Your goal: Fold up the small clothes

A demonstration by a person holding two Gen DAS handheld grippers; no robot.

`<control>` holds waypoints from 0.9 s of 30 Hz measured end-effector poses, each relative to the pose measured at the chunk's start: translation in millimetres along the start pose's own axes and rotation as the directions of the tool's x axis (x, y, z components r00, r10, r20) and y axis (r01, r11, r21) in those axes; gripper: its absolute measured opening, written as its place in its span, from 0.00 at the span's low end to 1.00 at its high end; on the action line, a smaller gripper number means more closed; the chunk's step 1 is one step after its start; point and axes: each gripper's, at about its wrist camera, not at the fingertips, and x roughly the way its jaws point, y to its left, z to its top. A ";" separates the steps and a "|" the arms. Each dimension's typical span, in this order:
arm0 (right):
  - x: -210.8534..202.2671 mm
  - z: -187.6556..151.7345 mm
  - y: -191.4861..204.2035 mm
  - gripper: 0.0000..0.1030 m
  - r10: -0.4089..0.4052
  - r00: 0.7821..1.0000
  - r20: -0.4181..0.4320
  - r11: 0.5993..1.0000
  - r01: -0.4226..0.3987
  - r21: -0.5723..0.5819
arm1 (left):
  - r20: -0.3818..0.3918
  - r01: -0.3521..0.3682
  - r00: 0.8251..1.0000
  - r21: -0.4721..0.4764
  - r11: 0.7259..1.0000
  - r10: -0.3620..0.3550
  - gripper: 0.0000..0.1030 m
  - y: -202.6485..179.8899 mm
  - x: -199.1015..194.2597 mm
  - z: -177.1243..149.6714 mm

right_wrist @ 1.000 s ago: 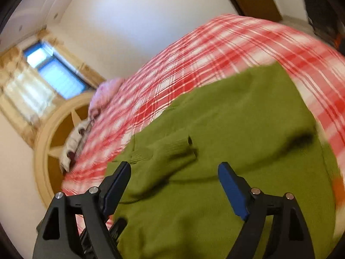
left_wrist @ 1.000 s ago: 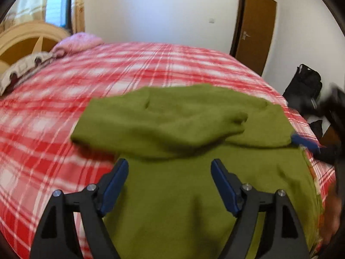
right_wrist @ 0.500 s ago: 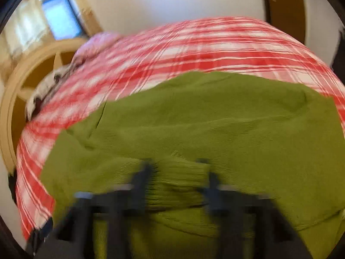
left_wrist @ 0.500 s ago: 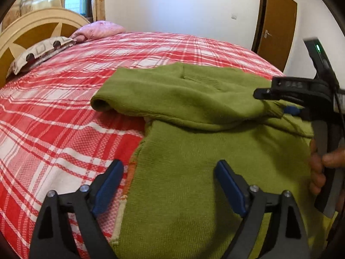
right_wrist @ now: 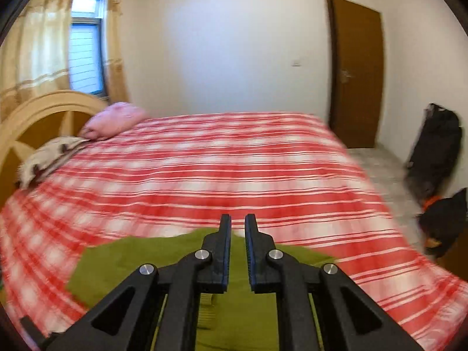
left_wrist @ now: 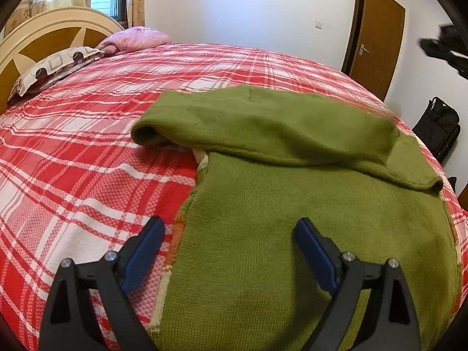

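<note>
Green knit sweater (left_wrist: 292, 234) flat on checked bedspread (left_wrist: 87, 161), sleeve folded across at 12 o'clock. Left gripper (left_wrist: 228, 251) spread wide above hem. Right gripper (right_wrist: 237, 253) just closed, nothing visibly pinched. No readable writing.

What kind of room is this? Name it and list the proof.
A bedroom, most likely: a bed under a red plaid bedspread, pillows against a wooden headboard, and a curtained window.

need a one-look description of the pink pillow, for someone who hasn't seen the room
Start at the big bed with the red plaid cover, then go to its rounded cream-and-wood headboard by the window. The pink pillow lies at the head of the bed. It is plain pink, while the pillow beside it is pale with dark round-cornered square prints.
</note>
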 end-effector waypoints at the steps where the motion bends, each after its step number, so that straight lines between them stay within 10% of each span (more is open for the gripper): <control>1: 2.9 -1.9 -9.0 0.09 -0.006 1.000 -0.017 1.000 0.007 0.017 | 0.000 0.000 1.000 -0.001 1.000 0.000 0.91 0.5 0.6 0.7; 5: 24.1 -37.8 -36.1 0.09 0.201 0.973 -0.115 0.957 -0.170 0.235 | 0.001 -0.008 1.000 -0.001 1.000 0.008 0.91 -1.0 1.9 1.0; 8: 52.0 -74.1 -42.5 0.13 0.424 0.896 -0.135 0.834 -0.327 0.445 | 0.001 -0.009 1.000 0.001 1.000 0.009 0.92 -0.8 2.3 0.8; 9: 63.2 -86.1 -41.7 0.19 0.466 0.871 -0.153 0.798 -0.339 0.498 | 0.000 -0.007 1.000 0.000 1.000 0.007 0.92 -0.5 2.4 0.9; 11: 75.5 -101.2 -33.4 0.62 0.485 0.857 -0.173 0.783 -0.337 0.522 | 0.001 -0.004 1.000 -0.002 1.000 0.004 0.92 -0.5 2.5 0.6; 13: 80.9 -108.9 -23.5 0.71 0.488 0.854 -0.180 0.791 -0.345 0.505 | 0.001 -0.005 1.000 -0.001 1.000 0.005 0.92 -0.7 2.6 0.8; 19: 94.9 -113.4 1.4 0.71 0.393 0.885 -0.250 0.875 -0.276 0.397 | 0.003 -0.002 1.000 0.003 1.000 0.002 0.95 -2.1 3.6 0.8; 23: 117.9 -127.9 32.8 0.68 0.349 0.863 -0.365 0.929 -0.269 0.253 | 0.005 -0.007 1.000 0.004 1.000 0.007 0.95 -3.6 4.5 0.7; 24: 115.9 -127.3 45.4 0.61 0.283 0.887 -0.364 0.957 -0.238 0.163 | 0.005 -0.006 1.000 0.003 1.000 0.006 0.95 -3.6 4.6 0.7; 26: 115.6 -125.1 63.2 0.15 0.216 0.893 -0.395 0.976 -0.211 0.057 | -0.014 -0.032 0.999 -0.005 0.999 0.032 0.96 -4.1 4.6 0.4; 27: 116.3 -123.9 64.4 0.15 0.229 0.886 -0.404 0.973 -0.224 0.060 | -0.013 -0.033 0.999 -0.005 0.999 0.033 0.96 -4.2 4.7 0.5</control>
